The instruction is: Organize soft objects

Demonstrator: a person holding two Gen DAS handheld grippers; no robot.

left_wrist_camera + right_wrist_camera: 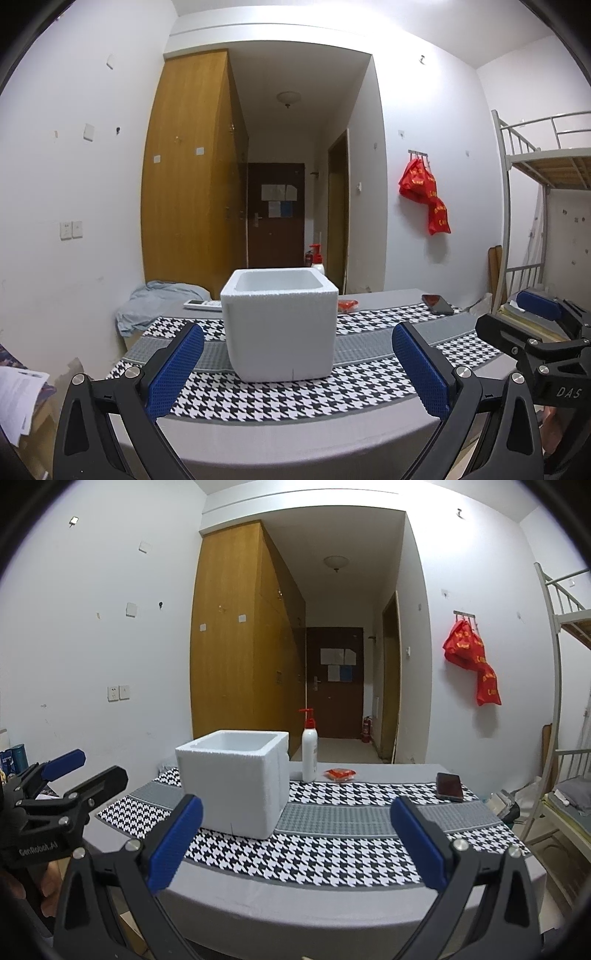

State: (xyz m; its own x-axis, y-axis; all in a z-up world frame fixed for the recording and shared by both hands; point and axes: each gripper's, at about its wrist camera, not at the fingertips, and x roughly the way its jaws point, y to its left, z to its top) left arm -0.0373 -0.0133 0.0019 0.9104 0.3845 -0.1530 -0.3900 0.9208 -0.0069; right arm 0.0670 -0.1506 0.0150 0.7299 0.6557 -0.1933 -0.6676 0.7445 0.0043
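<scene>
A white foam box (pixel 279 325) is sitting open-topped on a black-and-white houndstooth cloth (pixel 369 384), straight ahead of the left gripper (pixel 299 369) and between the lines of its two blue pads. From the right gripper (pixel 297 843) the same box (pixel 232 782) is lying ahead and off to the left, beyond its left pad. What lies inside the box cannot be made out from either view. Behind the box, a pale blue crumpled cloth (pixel 155 302) is resting at the far left of the table, and a small red packet (pixel 340 774) is lying on the grey table top (pixel 332 897) just past the patterned cloth, ahead of the right gripper.

Both grippers are hovering at the near edge of the table, spread wide and holding nothing. Each is showing at the edge of the other's view.

A white pump bottle (pixel 309 753) with a red top is standing just right of the box's far corner. A dark phone (pixel 448 786) is lying on the cloth ahead and to the right of the right gripper. A white remote (pixel 202 305) is lying behind the box on its left. Red bags (pixel 424 192) are hanging on the right wall, and a metal bunk bed (pixel 546 170) is standing at the far right.
</scene>
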